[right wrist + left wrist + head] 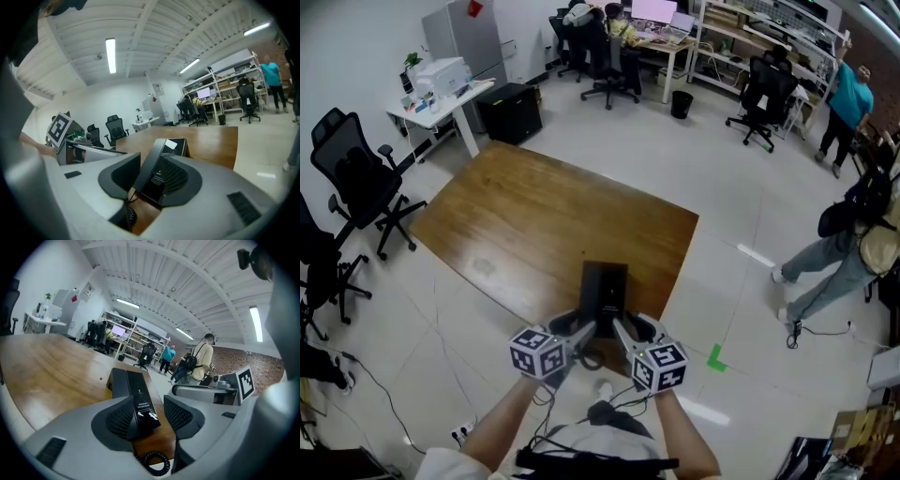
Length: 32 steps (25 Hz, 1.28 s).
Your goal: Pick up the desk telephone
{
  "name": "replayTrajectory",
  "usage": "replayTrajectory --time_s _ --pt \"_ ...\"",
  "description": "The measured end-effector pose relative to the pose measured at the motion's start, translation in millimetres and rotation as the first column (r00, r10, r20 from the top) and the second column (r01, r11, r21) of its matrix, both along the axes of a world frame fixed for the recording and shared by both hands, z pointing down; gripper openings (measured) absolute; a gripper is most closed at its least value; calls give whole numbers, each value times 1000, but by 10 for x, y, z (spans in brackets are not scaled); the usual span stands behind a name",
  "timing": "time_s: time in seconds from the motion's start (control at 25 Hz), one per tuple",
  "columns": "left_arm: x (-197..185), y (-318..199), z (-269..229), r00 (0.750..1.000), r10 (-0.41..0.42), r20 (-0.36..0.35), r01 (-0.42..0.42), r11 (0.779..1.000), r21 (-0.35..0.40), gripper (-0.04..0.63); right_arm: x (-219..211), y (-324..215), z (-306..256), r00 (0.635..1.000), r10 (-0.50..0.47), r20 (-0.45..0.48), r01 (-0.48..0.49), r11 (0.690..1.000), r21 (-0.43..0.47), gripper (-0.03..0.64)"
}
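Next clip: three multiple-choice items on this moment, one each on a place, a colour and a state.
1. Where on the table is the desk telephone? A far corner; B near edge; C centre.
2. Its colour? A white; B black; C red.
3. The left gripper's jaws? A apart around the telephone; B shut, empty; C shut on a cup.
Answers: B, it lies at the table's near edge; B, its casing is black; A, a gap shows between the telephone and one pad.
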<state>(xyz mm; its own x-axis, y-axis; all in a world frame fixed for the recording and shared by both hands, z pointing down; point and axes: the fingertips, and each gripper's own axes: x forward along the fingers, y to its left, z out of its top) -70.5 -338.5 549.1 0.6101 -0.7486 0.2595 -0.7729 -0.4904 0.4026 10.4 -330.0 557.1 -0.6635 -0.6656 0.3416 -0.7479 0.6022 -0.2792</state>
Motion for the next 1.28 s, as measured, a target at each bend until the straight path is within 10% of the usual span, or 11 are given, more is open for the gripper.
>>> replayTrajectory --time_s 0.72,1.28 --pt "-256 -420 684 999 -25 -35 18 984 -177 288 16 -514 819 995 -67 78 87 956 -281 296" --pt "6 -608 913 991 124 -58 -135 957 -255 339 -187 -651 977 977 -141 159 194 897 -397 328"
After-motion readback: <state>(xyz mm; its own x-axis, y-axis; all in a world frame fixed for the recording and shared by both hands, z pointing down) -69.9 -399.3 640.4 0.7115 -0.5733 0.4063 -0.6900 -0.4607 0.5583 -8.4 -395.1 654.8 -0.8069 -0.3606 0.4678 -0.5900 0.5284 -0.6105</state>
